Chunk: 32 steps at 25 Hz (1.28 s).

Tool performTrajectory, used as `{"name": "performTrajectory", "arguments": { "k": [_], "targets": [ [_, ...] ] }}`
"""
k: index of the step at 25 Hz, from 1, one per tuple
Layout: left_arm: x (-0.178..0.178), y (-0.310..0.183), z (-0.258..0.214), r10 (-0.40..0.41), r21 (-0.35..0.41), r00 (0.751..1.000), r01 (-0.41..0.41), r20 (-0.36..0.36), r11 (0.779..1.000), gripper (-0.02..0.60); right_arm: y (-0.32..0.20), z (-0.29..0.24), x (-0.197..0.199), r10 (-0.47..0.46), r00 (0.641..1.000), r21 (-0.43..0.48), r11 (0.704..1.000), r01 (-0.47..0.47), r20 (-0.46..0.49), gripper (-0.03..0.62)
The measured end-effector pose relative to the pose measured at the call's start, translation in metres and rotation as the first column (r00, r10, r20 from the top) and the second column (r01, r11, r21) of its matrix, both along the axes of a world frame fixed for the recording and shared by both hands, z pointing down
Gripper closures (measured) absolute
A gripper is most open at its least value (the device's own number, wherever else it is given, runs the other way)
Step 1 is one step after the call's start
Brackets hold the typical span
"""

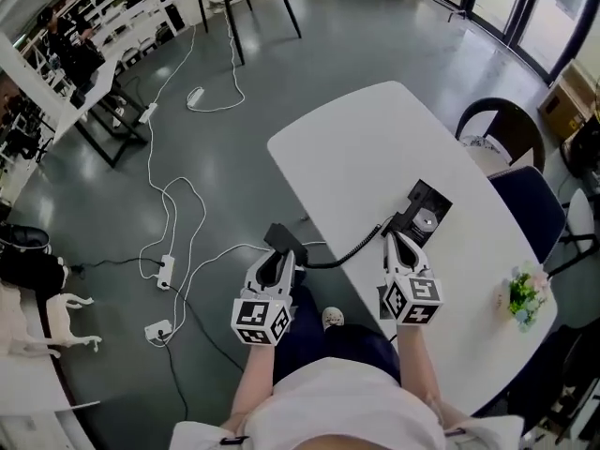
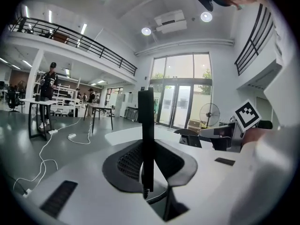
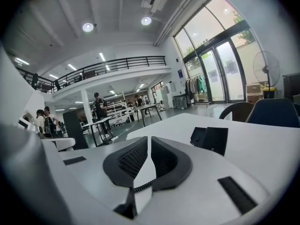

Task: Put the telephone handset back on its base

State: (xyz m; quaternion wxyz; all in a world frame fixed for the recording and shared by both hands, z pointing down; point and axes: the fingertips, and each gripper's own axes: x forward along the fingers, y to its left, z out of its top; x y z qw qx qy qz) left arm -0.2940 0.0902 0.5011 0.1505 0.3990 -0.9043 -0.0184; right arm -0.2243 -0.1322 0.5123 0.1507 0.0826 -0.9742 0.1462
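My left gripper [image 1: 277,262] is shut on the black telephone handset [image 1: 279,237], holding it off the table's near-left edge, above the floor. In the left gripper view the handset [image 2: 146,125] stands edge-on as a dark bar clamped between the pads. A black coiled cord [image 1: 352,251] runs from it across the white table [image 1: 375,148] to the black base [image 1: 427,216]. My right gripper [image 1: 400,244] hovers just in front of the base, jaws together with nothing between them. In the right gripper view the base [image 3: 211,138] lies ahead to the right and the cord [image 3: 143,186] passes below the jaws.
A small pot of flowers [image 1: 525,293] stands at the table's right end. Two chairs [image 1: 502,129] [image 1: 534,204] stand on its far side. Cables and power strips [image 1: 167,270] trail over the grey floor at the left. The person's shoe [image 1: 332,319] shows under the table's edge.
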Motion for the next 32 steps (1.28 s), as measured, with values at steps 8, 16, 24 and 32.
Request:
{"name": "performTrajectory", "arguments": {
  "k": [8, 16, 24, 32],
  "targets": [
    [-0.004, -0.071, 0.009, 0.252, -0.009, 0.968, -0.252, -0.017, 0.968, 0.503, -0.046, 0.011, 0.038, 0.232, 0.972, -0.022, 0.972, -0.232, -0.032, 0.548],
    [-0.033, -0.133, 0.004, 0.467, 0.005, 0.884, -0.467, -0.027, 0.884, 0.503, -0.079, 0.004, 0.058, 0.461, 0.887, -0.02, 0.887, -0.462, -0.039, 0.548],
    [-0.052, -0.179, 0.0, 0.644, 0.024, 0.763, -0.644, -0.056, 0.764, 0.503, -0.086, -0.002, 0.059, 0.611, 0.791, -0.014, 0.791, -0.612, -0.048, 0.548],
    [-0.053, -0.211, 0.01, 0.79, 0.021, 0.605, -0.792, -0.1, 0.61, 0.503, -0.084, 0.001, 0.071, 0.738, 0.672, -0.013, 0.673, -0.739, -0.062, 0.548]
  ]
}}
